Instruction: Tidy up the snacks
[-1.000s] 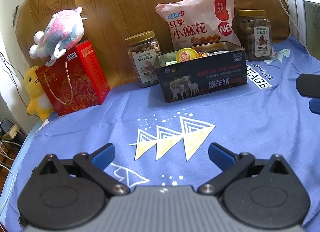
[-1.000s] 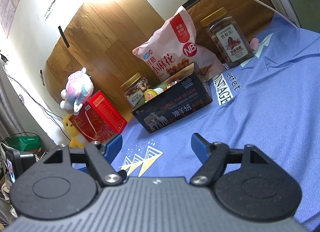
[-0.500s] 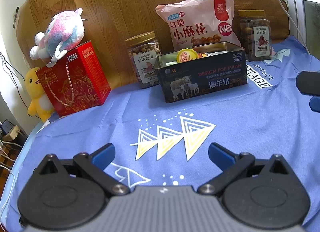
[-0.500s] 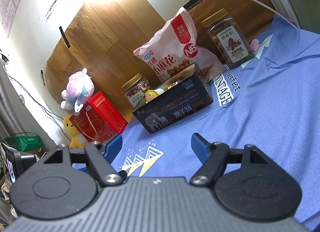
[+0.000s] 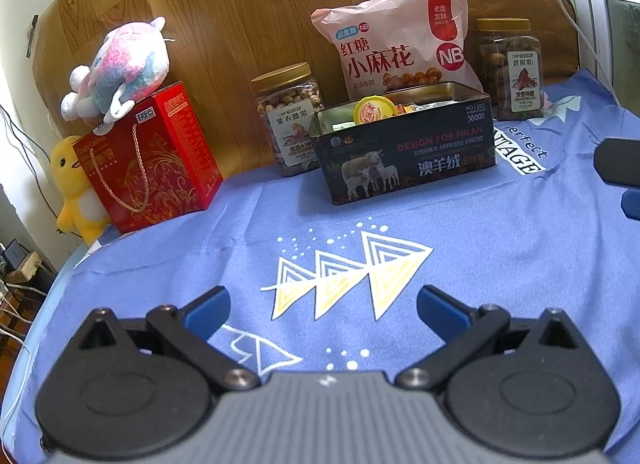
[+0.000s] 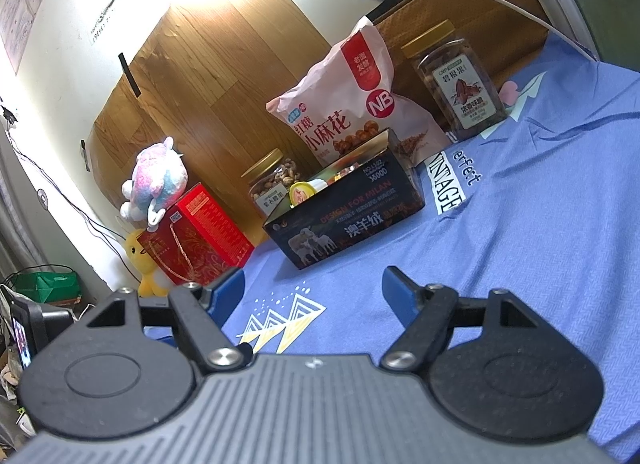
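Almost nothing has changed over the last second: the left gripper (image 5: 323, 310) hangs where it was, released and empty above the blue cloth (image 5: 460, 232), while the right gripper (image 6: 312, 290), likewise spread and holding nothing, has only drifted a touch, so the snacks sit slightly differently in its view. That suggests a pause; no item has been picked up.

Ahead of both grippers, well apart from the fingertips, stands the open dark tin (image 5: 404, 154), with a yellow-lidded cup (image 5: 372, 110) and other small packets inside. Behind it leans the pink snack bag (image 5: 396, 52). The gold-lidded nut jar (image 5: 290, 118) sits just left of the tin, and a second jar (image 5: 510, 68) stands farther right. Far ahead-left is the red gift box (image 5: 152, 160) with a plush toy (image 5: 120, 68) on top.

Most of the tin's contents are hidden by its front wall. In the left view only a dark sliver of the right gripper shows at the right edge. The yellow duck toy (image 5: 74, 184) is partly hidden behind the red box.
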Tool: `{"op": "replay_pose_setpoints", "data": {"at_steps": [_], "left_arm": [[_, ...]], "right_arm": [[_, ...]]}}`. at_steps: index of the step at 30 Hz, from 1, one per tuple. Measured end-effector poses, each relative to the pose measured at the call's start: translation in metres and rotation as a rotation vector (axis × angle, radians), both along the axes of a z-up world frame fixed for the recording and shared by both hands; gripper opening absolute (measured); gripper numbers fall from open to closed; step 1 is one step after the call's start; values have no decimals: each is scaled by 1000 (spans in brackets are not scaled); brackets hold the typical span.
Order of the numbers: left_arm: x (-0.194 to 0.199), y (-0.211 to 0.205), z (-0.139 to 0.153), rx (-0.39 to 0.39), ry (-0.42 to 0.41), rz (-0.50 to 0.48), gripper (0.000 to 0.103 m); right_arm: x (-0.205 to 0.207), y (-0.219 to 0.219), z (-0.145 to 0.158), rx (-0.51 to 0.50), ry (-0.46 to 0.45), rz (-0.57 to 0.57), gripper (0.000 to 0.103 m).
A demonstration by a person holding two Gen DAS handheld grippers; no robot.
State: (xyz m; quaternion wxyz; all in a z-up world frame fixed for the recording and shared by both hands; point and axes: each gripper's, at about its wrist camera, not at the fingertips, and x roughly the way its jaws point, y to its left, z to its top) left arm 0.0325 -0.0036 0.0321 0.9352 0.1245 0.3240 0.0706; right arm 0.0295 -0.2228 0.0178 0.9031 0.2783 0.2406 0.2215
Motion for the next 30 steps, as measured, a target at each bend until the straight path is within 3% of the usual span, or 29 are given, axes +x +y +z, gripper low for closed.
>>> {"op": "replay_pose_setpoints", "data": {"at_steps": [30], "left_arm": [[0,-1,0,7,4,-11,103]], "right_arm": [[-1,-1,0,1,-7,-1,78]]}}
